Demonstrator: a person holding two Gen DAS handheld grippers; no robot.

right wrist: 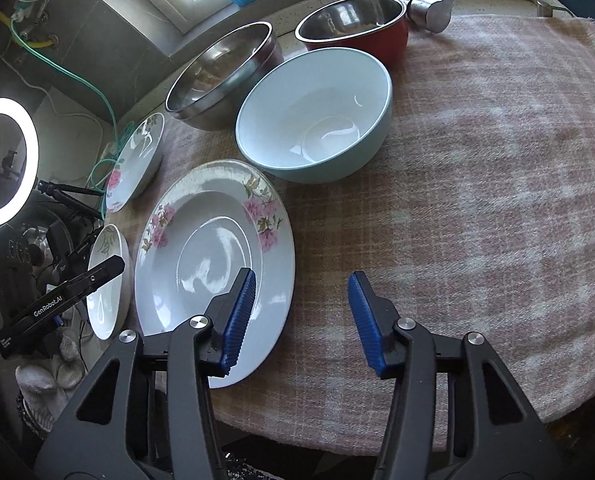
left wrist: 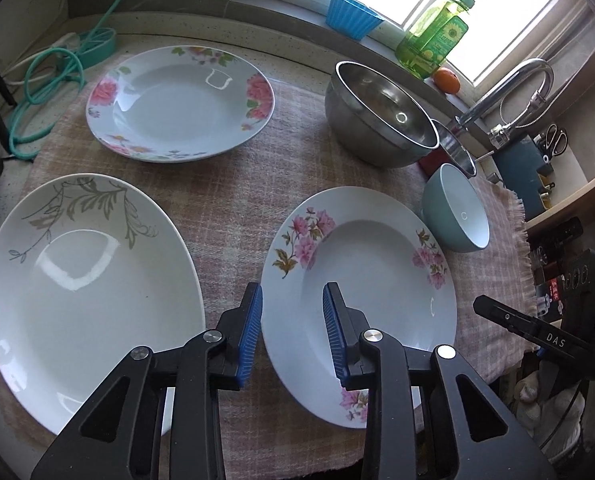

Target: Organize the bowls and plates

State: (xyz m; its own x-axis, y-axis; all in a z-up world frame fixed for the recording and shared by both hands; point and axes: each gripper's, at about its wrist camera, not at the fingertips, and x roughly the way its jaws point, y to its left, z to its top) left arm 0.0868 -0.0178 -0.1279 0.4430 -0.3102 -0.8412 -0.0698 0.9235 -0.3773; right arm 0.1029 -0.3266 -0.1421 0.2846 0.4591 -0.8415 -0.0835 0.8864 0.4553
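Nearest the left wrist camera, the left gripper (left wrist: 292,332) hangs with its blue-padded fingers apart and empty, straddling the near-left rim of the pink-blossom plate (left wrist: 377,280). The right gripper (right wrist: 301,320) is likewise spread wide and holds nothing; one finger hovers over that same plate's right edge, the other over bare cloth.

A pink checked cloth (right wrist: 477,200) covers the counter and carries all the dishes. On it, by size: the oval plate with a green leaf sprig (left wrist: 89,300) lies at the near left, just beside the pink-blossom plate without touching it. A round plate with pink roses on its rim (left wrist: 179,104) sits farther back, well apart from both. The steel mixing bowl (left wrist: 381,116) stands at the back right, and behind it a red pot with a steel interior (right wrist: 353,30) rests near the tap (right wrist: 429,4). The pale teal bowl (right wrist: 313,116), white inside, stands upright between the steel bowl and the pink-blossom plate, close to both.

On the window sill stand a green soap bottle (left wrist: 433,36), a blue fluted cup (left wrist: 351,14) and a small orange (left wrist: 446,80).
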